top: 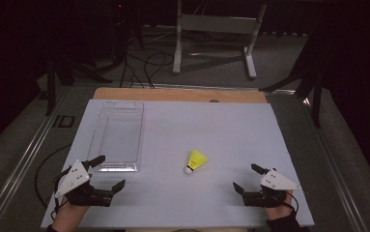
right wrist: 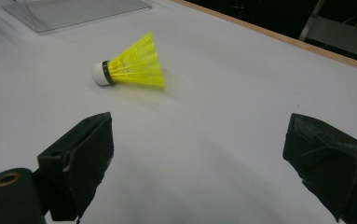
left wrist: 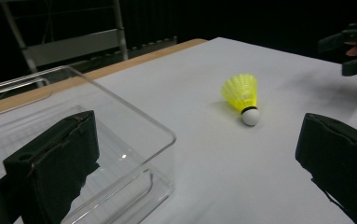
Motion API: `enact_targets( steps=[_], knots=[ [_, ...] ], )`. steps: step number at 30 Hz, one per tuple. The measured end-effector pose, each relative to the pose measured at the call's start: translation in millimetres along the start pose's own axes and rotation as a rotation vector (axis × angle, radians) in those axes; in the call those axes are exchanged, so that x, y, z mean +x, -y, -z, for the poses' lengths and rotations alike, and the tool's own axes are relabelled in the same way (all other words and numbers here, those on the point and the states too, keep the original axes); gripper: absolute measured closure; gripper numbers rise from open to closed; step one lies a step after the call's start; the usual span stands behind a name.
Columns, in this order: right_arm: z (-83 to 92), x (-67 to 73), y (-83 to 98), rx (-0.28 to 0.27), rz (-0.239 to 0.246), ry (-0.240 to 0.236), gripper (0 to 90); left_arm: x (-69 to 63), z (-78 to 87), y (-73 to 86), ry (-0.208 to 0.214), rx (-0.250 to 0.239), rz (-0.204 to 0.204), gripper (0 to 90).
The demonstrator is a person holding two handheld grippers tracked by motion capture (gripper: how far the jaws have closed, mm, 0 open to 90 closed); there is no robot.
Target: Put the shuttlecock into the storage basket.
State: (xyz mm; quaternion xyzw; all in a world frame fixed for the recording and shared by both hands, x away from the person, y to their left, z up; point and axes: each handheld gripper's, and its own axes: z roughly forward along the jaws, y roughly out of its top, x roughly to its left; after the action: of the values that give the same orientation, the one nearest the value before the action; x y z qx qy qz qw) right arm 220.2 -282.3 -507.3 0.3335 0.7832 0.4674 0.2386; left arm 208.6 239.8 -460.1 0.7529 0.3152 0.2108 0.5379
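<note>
A yellow shuttlecock (top: 196, 161) (left wrist: 243, 95) (right wrist: 132, 64) with a white cork tip lies on its side near the middle of the white table (top: 221, 130). A clear plastic tray (top: 118, 135) (left wrist: 101, 140) (right wrist: 73, 11) rests empty at the table's left. My left gripper (top: 109, 173) (left wrist: 199, 163) is open near the front left, beside the tray's near end. My right gripper (top: 247, 178) (right wrist: 199, 158) is open at the front right, a short way from the shuttlecock. Nothing sits between either pair of jaws. The right gripper (left wrist: 353, 46) appears far off in the left gripper view.
A wooden strip (top: 177, 94) runs along the table's far edge. Beyond it, a white metal frame (top: 216, 29) and cables lie on the grey floor. A dark stand (top: 62, 67) is at the back left.
</note>
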Motion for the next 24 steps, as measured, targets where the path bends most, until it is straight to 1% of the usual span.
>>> enact_targets(
  steps=[2, 3, 5, 7, 8, 10, 11, 13, 15, 19, 21, 24],
  knots=[
    [0.8, -0.2, -0.4, -0.009, 0.006, 0.014, 8.9, -1.1, -2.3, -3.9, 0.014, -0.002, 0.004, 0.2],
    [1.7, -0.4, -0.6, -0.015, 0.003, 0.019, 8.9, -1.1, -2.3, -3.9, 0.014, -0.002, 0.004, 0.2],
    [2.4, -1.2, -0.7, -0.02, 0.002, 0.023, 8.9, -2.7, -6.2, -10.0, 0.017, 0.009, 0.0, 0.3],
    [2.3, -1.0, -0.2, -0.016, -0.002, 0.017, 8.9, -3.7, -9.1, -12.9, 0.027, 0.009, 0.009, 0.3],
    [2.1, -0.7, -0.3, -0.014, -0.001, 0.017, 8.9, -4.8, -10.8, -14.2, 0.028, 0.018, 0.003, 0.3],
    [1.8, -0.5, -0.5, -0.015, 0.002, 0.014, 8.9, -4.8, -10.8, -14.2, 0.028, 0.018, 0.003, 0.3],
    [1.8, 0.2, -0.7, -0.014, 0.003, 0.014, 8.9, -8.0, -15.4, -17.5, 0.046, 0.023, -0.003, 0.3],
    [1.8, 0.4, -0.8, -0.013, 0.004, 0.013, 8.9, -9.9, -18.3, -19.7, 0.055, 0.031, -0.01, 0.3],
    [1.5, 0.2, -0.6, -0.012, 0.004, 0.011, 8.9, -11.5, -21.7, -22.7, 0.07, 0.026, -0.003, 0.3],
    [0.9, 0.2, -0.5, -0.011, 0.01, 0.007, 8.9, -14.7, -28.0, -27.8, 0.091, 0.042, -0.016, 0.3],
    [0.8, 0.4, -0.5, -0.01, 0.01, 0.005, 8.9, -16.2, -32.1, -30.6, 0.111, 0.045, -0.016, 0.3],
    [0.7, 0.4, -0.4, -0.007, 0.013, 0.004, 8.9, -18.9, -37.9, -34.2, 0.121, 0.052, -0.023, 0.3]
  ],
)
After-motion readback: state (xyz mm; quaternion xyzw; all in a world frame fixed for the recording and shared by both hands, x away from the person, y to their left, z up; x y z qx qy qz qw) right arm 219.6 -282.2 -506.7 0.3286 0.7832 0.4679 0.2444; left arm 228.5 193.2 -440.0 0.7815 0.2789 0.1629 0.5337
